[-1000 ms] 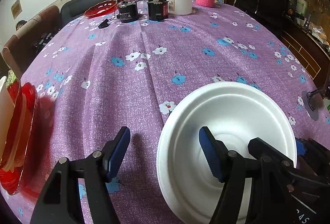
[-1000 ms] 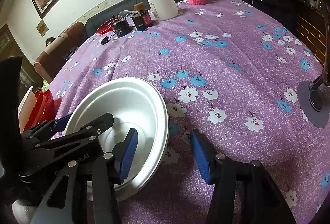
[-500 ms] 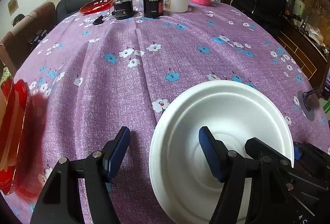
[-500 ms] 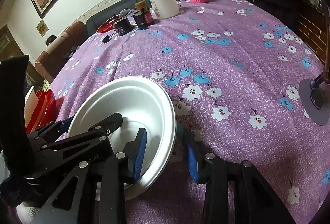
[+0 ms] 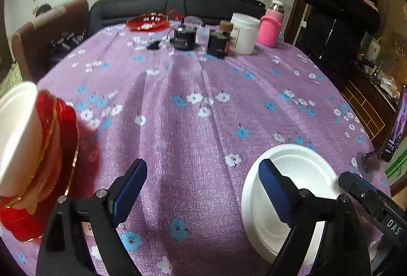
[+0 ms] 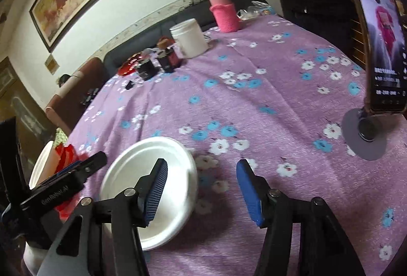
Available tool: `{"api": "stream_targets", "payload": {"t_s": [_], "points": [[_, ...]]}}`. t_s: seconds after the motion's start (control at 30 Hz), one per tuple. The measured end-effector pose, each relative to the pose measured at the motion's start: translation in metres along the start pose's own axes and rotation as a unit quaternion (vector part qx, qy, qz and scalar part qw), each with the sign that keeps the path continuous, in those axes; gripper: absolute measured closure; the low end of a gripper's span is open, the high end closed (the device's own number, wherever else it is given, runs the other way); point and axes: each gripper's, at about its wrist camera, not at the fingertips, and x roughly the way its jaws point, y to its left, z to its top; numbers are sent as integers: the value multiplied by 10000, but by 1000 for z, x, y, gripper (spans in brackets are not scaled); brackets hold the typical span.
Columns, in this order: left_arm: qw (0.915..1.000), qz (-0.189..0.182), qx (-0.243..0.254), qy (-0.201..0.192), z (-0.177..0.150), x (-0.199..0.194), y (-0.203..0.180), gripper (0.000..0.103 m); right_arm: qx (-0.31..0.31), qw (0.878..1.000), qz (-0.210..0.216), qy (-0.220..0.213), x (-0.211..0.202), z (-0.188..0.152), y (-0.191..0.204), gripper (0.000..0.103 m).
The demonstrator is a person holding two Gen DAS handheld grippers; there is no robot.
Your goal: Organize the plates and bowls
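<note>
A white foam bowl [image 5: 292, 189] lies on the purple flowered tablecloth [image 5: 203, 110] near the front edge; it also shows in the right wrist view [image 6: 152, 174]. My left gripper [image 5: 203, 189] is open and empty, its right finger over the bowl's left rim. My right gripper [image 6: 201, 189] is open and empty, its left finger over the bowl, its right finger beside it. A stack of red plates [image 5: 51, 161] with a white bowl [image 5: 15, 128] leans at the left; it shows in the right wrist view too [image 6: 63, 156].
A red dish [image 5: 147, 20], two dark jars [image 5: 184, 38], a white tub [image 5: 244, 32] and a pink-sleeved bottle [image 5: 271, 27] stand at the far edge. A phone on a stand [image 6: 376, 47] is at the right. A man [image 5: 340, 9] stands behind the table.
Both grippers have pulled back and up from the white bowl. The right gripper, nearly shut on the rim half a second ago, has opened wide. The bowl stays on the cloth.
</note>
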Motion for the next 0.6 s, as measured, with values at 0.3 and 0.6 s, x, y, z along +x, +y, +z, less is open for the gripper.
{"api": "stream_targets", "payload": {"t_s": [0.3, 0.6], "points": [[9964, 150, 533, 644, -10, 36, -24, 14, -139, 9993, 13, 352, 18, -9, 5, 42], [9949, -138, 500, 868, -16, 44, -37, 14, -270, 9980, 4, 563, 26, -15, 10, 57]]}}
